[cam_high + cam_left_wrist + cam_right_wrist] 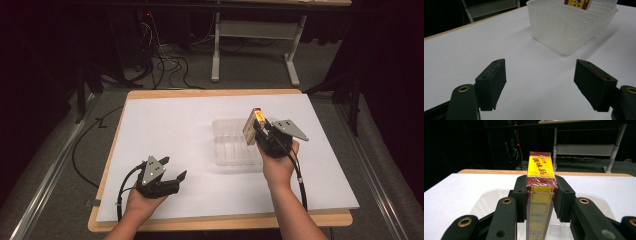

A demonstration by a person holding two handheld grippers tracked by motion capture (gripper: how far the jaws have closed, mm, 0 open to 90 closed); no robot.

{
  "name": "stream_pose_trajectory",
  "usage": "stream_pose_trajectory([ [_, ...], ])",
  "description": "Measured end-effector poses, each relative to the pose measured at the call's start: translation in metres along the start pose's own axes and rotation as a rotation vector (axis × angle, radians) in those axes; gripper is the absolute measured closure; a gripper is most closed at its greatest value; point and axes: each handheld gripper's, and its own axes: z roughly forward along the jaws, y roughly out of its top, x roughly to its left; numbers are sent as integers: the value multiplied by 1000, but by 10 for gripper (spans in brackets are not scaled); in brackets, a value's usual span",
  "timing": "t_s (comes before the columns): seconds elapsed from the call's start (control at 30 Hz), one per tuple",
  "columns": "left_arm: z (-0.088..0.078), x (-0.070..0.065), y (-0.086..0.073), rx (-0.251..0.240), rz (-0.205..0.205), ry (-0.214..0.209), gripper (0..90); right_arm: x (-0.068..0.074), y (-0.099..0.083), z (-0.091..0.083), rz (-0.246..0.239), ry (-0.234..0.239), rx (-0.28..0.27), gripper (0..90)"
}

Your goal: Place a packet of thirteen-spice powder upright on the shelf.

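Observation:
A flat box with a yellow and dark red wrapper stands on edge between the jaws of my right gripper, which is shut on it. In the high view the box hangs over the right end of a clear ribbed plastic tray, held there by the right gripper. My left gripper rests low on the white sheet at the front left, open, with nothing between its jaws. The left gripper view looks between its black pads toward the tray and the box's lower end.
A white sheet covers the wooden tabletop. Cables and a grey table frame lie on the floor beyond the far edge. Each gripper trails a black cable toward the front edge.

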Motion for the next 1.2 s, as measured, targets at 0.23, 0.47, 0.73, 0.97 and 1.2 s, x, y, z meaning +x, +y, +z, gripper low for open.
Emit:
stream_pose_trajectory([
  [0.23, 0, 0, 0, 2, 0, -3, 263, -1, -4, 2, 0, -26, 2, 680],
  [0.47, 1, -1, 0, 5, 3, -9, 263, -4, -6, 0, 10, -39, -1, 674],
  [0.73, 1, -1, 0, 5, 1, -9, 262, -3, -8, 0, 8, -60, -3, 666],
  [0.97, 2, -1, 0, 5, 2, -7, 263, -3, -8, 1, 26, -89, -4, 661],
  [1.2, 1, -1, 0, 7, 2, -9, 262, 0, -10, 3, 23, -87, -1, 664],
])
